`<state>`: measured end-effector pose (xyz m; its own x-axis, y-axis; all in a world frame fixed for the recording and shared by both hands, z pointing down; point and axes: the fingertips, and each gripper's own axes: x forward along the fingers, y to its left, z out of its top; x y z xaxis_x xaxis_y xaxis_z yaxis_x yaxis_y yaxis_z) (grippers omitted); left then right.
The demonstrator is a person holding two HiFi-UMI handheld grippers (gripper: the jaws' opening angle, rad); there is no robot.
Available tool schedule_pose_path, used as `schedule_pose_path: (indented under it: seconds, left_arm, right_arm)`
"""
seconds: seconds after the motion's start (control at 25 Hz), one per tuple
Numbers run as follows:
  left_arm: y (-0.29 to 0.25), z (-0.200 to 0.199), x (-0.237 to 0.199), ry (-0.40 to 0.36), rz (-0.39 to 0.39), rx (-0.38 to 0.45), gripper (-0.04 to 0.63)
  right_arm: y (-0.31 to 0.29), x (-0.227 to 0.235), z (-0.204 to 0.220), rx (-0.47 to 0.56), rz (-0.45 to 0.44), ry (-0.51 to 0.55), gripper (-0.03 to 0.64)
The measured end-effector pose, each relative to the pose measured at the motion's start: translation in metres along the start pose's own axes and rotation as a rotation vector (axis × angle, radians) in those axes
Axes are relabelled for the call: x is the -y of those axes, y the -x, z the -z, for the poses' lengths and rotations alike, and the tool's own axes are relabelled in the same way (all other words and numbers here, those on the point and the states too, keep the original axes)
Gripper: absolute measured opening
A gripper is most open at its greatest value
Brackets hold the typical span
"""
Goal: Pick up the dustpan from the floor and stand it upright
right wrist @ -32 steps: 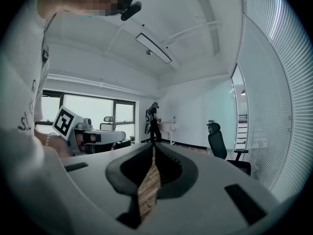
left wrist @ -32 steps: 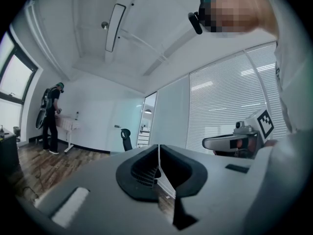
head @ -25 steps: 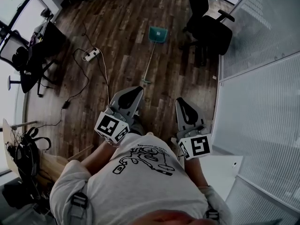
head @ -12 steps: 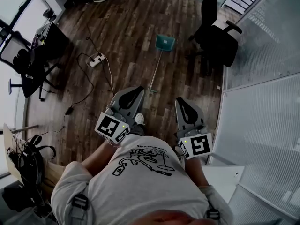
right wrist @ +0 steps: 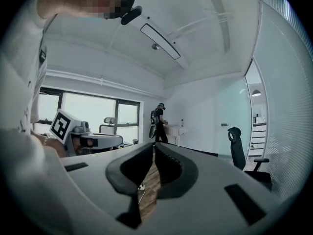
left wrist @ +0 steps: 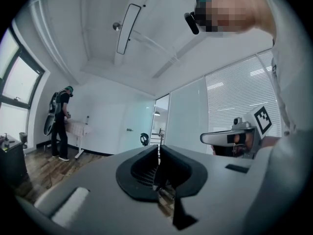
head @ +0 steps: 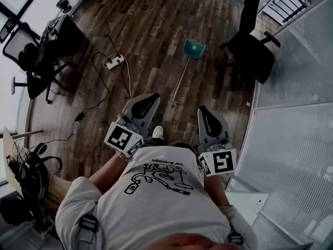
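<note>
A teal dustpan (head: 193, 48) lies flat on the dark wooden floor, its long thin handle (head: 181, 79) running toward me. In the head view my left gripper (head: 152, 97) and right gripper (head: 204, 111) are held level in front of my chest, well short of the handle's near end. Both are shut with nothing between the jaws. The left gripper (left wrist: 157, 153) and the right gripper (right wrist: 152, 151) each look across the room in their own views, and the dustpan shows in neither.
A black office chair (head: 253, 53) stands right of the dustpan, beside a glass partition (head: 296, 103). A white power strip (head: 114, 62) with trailing cables lies on the floor to the left. A desk with chairs (head: 49, 51) is at far left. A person (left wrist: 59, 124) stands across the room.
I have walked forward. The dustpan, chair and power strip have slid down and rightward in the head view. Both grippers keep their pose and stay shut.
</note>
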<state>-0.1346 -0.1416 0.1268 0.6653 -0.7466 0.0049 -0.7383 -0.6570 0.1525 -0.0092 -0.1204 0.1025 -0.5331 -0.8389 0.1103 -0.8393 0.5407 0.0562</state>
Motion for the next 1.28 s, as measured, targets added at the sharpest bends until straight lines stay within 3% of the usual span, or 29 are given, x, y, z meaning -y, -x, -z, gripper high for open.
schedule_pose_path:
  seconds: [0.52, 1.28]
  left_arm:
    - [-0.075, -0.001, 0.021, -0.01, 0.035, -0.008, 0.009]
    - [-0.097, 0.106, 0.008, 0.042, 0.034, -0.178, 0.009]
  right_arm:
    - [0.003, 0.069, 0.009, -0.028, 0.022, -0.009, 0.015]
    - [-0.018, 0.089, 0.11, -0.158, -0.03, -0.072, 0.015]
